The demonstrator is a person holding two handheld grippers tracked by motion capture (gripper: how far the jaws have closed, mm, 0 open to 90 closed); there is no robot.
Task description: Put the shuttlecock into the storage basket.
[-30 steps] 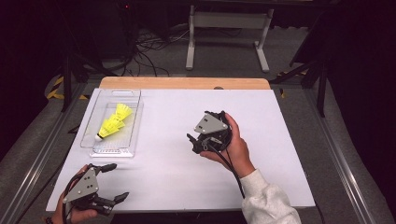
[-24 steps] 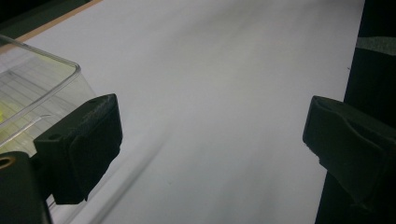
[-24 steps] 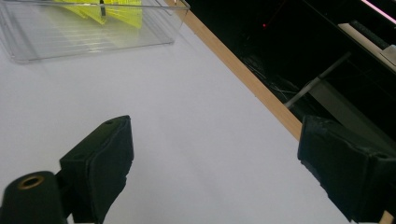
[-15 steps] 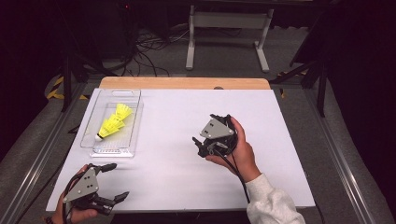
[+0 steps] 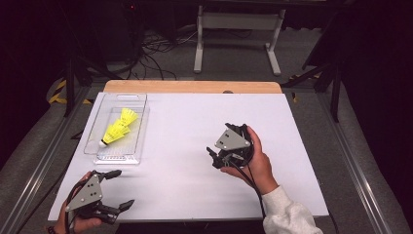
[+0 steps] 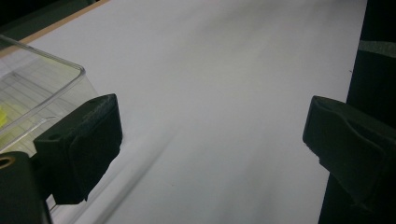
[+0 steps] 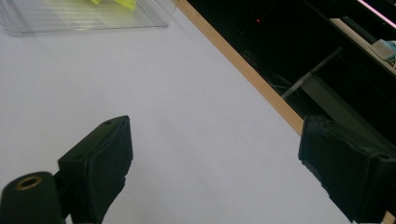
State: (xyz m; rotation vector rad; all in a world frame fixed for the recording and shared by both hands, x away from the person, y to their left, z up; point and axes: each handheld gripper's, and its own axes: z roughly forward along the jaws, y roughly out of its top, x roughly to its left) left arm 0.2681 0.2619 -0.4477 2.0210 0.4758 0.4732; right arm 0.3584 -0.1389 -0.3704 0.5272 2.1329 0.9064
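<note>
High view: a white counter (image 5: 185,146) carries a clear plastic tray (image 5: 139,141) at its far left, and inside the tray lie two yellow shuttlecocks (image 5: 119,130), one overlapping the other, the white cork tip of the nearer one pointing toward the person's side. The left gripper (image 5: 119,190) sits at the near left corner of the counter, held in the person's left hand (image 5: 80,222), its fingers spread wide with nothing between them. It rests just short of the tray's near end, apart from it. The right gripper (image 5: 214,157) is held in the right hand (image 5: 255,163) over the middle right of the counter, well apart from the tray, and its fingers point toward the left side of the counter. A grey three-cornered plate tops each gripper, and a white sleeve (image 5: 287,214) covers the right forearm.

Left gripper view shows both black fingers (image 6: 79,147) standing far apart over bare white surface, the tray's clear corner just beside the left one, a sliver of yellow showing through its wall.

Right gripper view shows its fingers (image 7: 100,165) likewise spread and empty above the counter, with the tray at the top left edge and the wooden strip (image 7: 243,70) of the counter's far edge running diagonally past.
</note>
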